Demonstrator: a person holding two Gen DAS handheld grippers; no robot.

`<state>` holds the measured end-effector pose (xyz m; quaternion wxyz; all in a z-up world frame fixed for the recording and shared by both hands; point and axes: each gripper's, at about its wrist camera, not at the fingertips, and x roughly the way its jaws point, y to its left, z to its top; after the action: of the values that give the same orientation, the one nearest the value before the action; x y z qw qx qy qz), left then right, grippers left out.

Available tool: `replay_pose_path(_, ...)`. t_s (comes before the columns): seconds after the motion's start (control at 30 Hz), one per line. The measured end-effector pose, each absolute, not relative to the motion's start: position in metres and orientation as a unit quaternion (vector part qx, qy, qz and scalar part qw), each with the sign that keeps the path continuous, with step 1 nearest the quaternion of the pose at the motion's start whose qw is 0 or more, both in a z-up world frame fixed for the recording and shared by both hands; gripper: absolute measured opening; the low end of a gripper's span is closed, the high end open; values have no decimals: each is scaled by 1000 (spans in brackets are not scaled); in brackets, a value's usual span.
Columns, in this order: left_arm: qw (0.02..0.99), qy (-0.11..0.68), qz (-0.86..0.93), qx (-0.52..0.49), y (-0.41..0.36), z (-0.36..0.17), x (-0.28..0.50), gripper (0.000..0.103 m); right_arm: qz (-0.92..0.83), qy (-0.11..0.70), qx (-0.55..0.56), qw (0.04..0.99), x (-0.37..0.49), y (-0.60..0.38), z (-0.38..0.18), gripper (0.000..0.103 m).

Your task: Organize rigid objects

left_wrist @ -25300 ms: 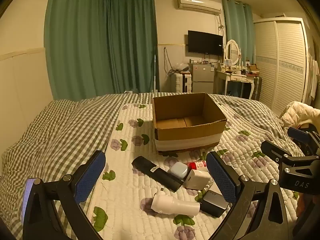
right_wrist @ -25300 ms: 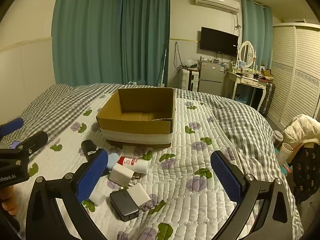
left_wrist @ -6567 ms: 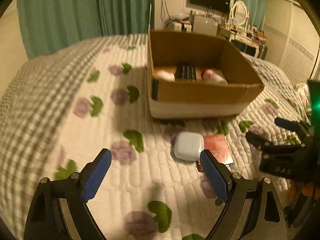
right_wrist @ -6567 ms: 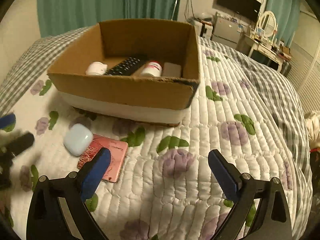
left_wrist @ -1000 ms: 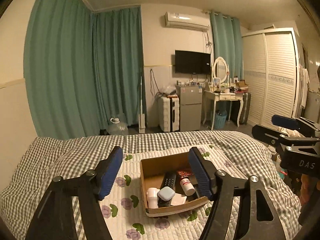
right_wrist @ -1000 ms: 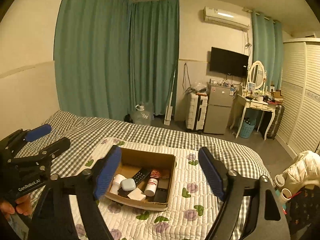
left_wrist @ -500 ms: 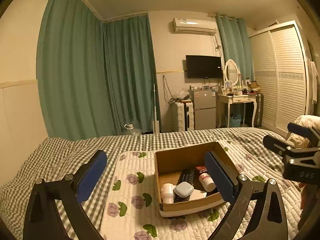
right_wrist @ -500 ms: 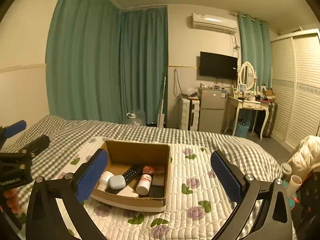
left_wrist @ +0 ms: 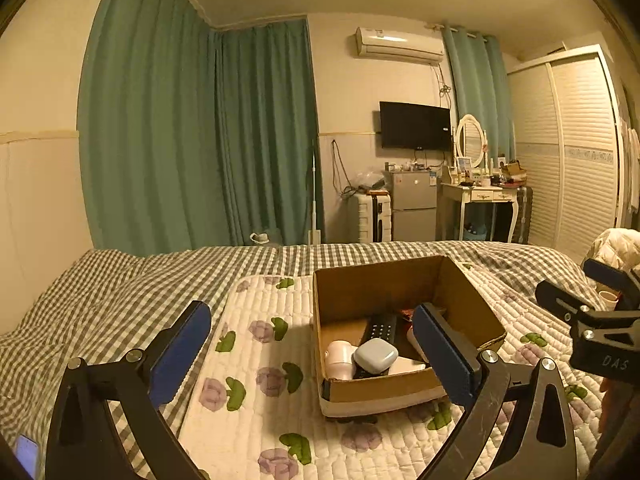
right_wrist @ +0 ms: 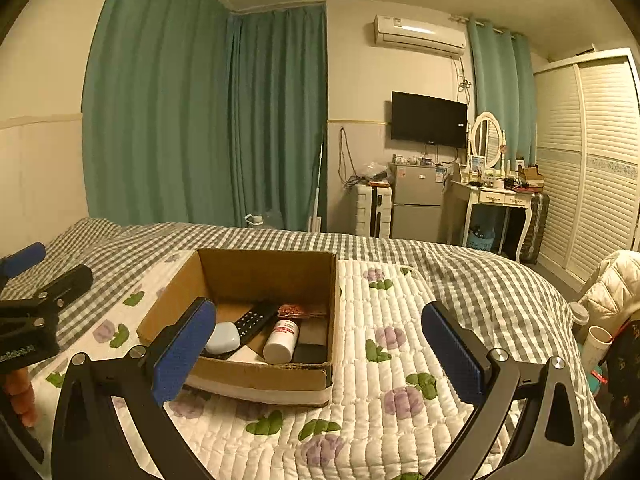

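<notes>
A cardboard box (left_wrist: pixel 360 284) (right_wrist: pixel 256 372) stands on the quilted floral mat on the bed. Inside lie a pale blue case (left_wrist: pixel 375 355) (right_wrist: pixel 222 337), a black remote (left_wrist: pixel 380 326) (right_wrist: pixel 256 320), a white bottle with a red label (right_wrist: pixel 281 341), a white cup-like item (left_wrist: pixel 338 358), a red packet (right_wrist: pixel 297 310) and a dark flat device (right_wrist: pixel 310 352). My left gripper (left_wrist: pixel 312 344) is open and empty, held back from the box. My right gripper (right_wrist: pixel 320 344) is open and empty, also back from the box. Each gripper shows at the edge of the other's view.
The floral mat (left_wrist: pixel 256 400) lies over a checked bedspread (left_wrist: pixel 120 292). Green curtains (left_wrist: pixel 200 140), a wall TV (left_wrist: pixel 415 125), a small fridge (right_wrist: pixel 416 204), a dressing table (right_wrist: pixel 496 200) and a slatted wardrobe (right_wrist: pixel 600 160) stand beyond the bed. A white jacket (right_wrist: pixel 612 280) lies at the right.
Both grippers have come lower and a little nearer the box, which now looks larger. Both stay open and empty. The box's contents have not moved.
</notes>
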<state>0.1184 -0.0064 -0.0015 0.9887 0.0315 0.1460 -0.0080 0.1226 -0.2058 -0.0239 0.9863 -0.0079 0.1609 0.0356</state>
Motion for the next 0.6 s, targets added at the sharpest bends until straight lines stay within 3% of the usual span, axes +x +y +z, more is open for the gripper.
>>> replay_pose_path(0.6,987,161,-11,19,-2,-6,120,103,22,168,-11,985,125,-205,-28,103)
